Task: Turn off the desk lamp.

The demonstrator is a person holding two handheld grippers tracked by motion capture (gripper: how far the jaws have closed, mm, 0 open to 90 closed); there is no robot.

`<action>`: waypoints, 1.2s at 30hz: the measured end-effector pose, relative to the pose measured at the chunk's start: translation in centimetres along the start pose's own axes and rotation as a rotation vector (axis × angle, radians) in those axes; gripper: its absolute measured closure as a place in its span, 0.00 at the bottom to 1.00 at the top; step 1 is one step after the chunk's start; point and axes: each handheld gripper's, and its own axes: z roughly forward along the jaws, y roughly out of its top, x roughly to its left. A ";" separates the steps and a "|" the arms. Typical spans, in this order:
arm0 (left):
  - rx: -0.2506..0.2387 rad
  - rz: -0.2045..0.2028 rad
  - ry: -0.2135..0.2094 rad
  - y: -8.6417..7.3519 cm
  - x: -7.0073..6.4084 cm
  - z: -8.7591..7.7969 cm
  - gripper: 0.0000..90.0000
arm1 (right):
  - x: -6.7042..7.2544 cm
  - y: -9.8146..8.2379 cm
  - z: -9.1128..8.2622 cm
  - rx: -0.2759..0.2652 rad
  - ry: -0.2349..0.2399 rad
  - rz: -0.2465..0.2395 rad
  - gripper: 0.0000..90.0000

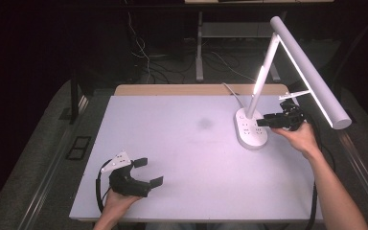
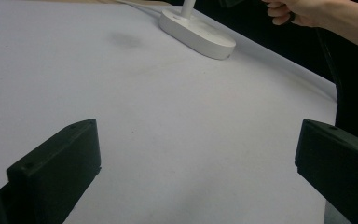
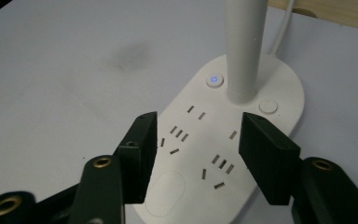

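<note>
So on the left, the left gripper (image 1: 147, 171) sat near the front-left corner of the bench (image 1: 182, 143), held in the person's left hand (image 1: 120, 201), jaws spread wide with nothing but bare white surface between them. In the left gripper view the lamp base (image 2: 198, 32) was way off at the far end of the bench, well apart from that gripper, with the right hand (image 2: 293, 11) up near it. Roughly mid-bench there was a faint grey smudge (image 1: 204, 123), a bit left of the lamp. Moving right, the desk lamp (image 1: 268, 67) stood toward the far right side of the bench, its white oval base (image 1: 250, 129) flat on the surface, pole rising from the back end and the long lit head (image 1: 311, 72) slanting out over the right edge. The right gripper (image 1: 263, 122), in the right hand (image 1: 301, 136), hovered just over the right side of the base, pointing left at it. In the right gripper view the jaws were part-way apart, not clamped on anything, straddling the socket slots (image 3: 200, 149) on top of the base. Beyond them a small round power button (image 3: 215, 80) glowed blue just left of the pole (image 3: 243, 46), and a plain round button (image 3: 268, 106) sat to its right. No brand name or readable writing anywhere, just the power symbol.
</note>
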 end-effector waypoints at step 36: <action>0.004 0.008 -0.002 0.1 0.0 0.0 0.00 | -3.6 0.9 4.0 -0.039 -0.117 0.130 1.00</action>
